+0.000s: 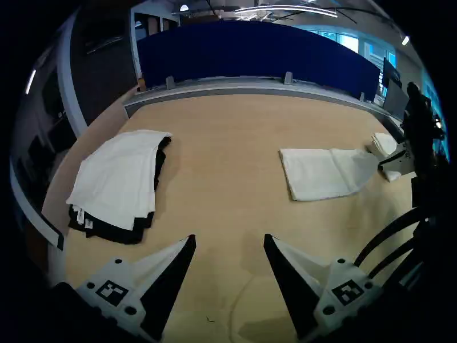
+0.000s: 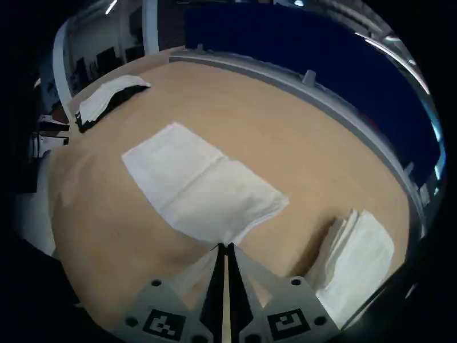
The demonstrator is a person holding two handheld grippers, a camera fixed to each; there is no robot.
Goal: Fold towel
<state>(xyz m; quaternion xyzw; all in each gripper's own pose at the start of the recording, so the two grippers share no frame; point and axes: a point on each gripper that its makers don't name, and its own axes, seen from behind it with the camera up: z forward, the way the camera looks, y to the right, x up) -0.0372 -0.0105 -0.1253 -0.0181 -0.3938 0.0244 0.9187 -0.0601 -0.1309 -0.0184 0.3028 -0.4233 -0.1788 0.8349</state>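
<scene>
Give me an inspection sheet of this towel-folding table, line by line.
Surface: light wooden table.
Job's things: white towel lying flat mid-table; stack of folded white towels beside it.
Clutter: pile of white and black cloths toward the table's edge.
Grippers: left gripper jaws open over bare wood; right gripper jaws shut on the white towel's corner.
Cables: black cables near the right gripper.
Surroundings: blue partition behind the table; ceiling lights.
</scene>
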